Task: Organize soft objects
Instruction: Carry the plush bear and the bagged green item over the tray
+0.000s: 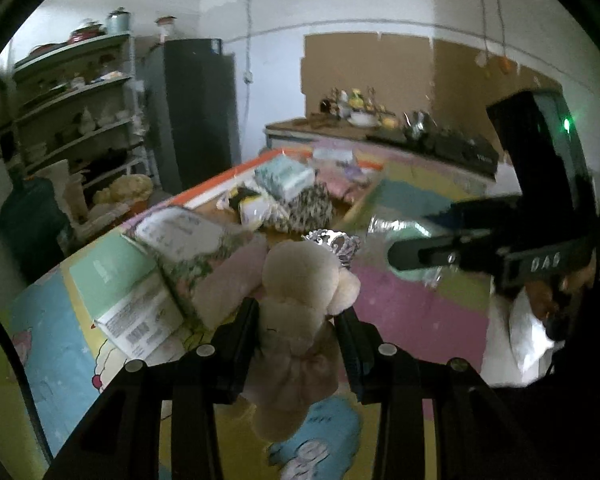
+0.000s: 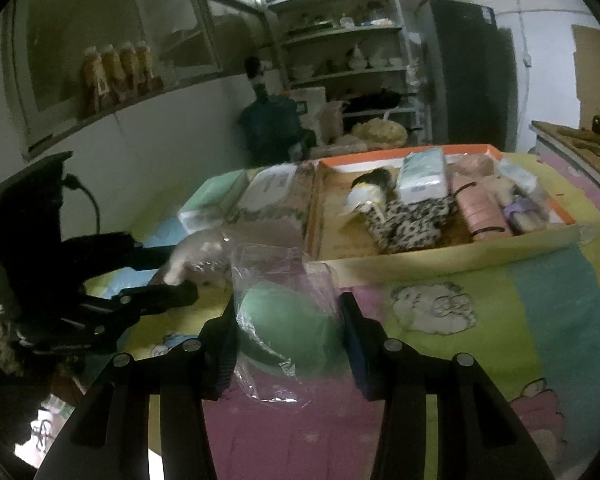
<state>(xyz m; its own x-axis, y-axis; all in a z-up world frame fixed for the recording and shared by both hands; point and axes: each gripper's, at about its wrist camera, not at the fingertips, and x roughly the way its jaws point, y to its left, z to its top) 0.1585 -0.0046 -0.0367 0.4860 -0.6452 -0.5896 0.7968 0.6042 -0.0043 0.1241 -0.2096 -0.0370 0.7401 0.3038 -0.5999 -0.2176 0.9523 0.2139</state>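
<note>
**A:** ok so what have your claws actually got right now?

**B:** Left gripper [image 1: 298, 320] is clamped partway shut on a plush toy [image 1: 300, 292]. Cream, fuzzy, all round lumpy blobs, with a pinkish fabric bit hanging down between my fingers. There's a little silver crown [image 1: 334, 244] at its top, shiny and spiky. Pads press in on both sides, so it's squished a bit.

**A:** and the right one?

**B:** Right gripper [image 2: 288, 328] is half closed around a green sponge [image 2: 288, 328], a smooth dome shape sealed in a crinkly clear plastic bag [image 2: 272, 268]. The bag sticks out loose above and below the fingers.

**A:** where's all this happening?

**B:** Over a table with a pastel cartoon cloth [image 2: 540, 300], patches of pink, yellow, green and blue. Behind sits a shallow cardboard tray [image 2: 440, 258] with an orange rim. In it: a leopard-print fabric thing [image 2: 412, 220], a soft tissue pack [image 2: 424, 178], a pink ribbed roll [image 2: 482, 212], plus some pale bits too blurry to call. Flat tissue packs [image 2: 240, 196] lie on the cloth just left of the tray.

**A:** toy near the tray?

**B:** Nah, it's well short of it, left of the sponge.
</note>
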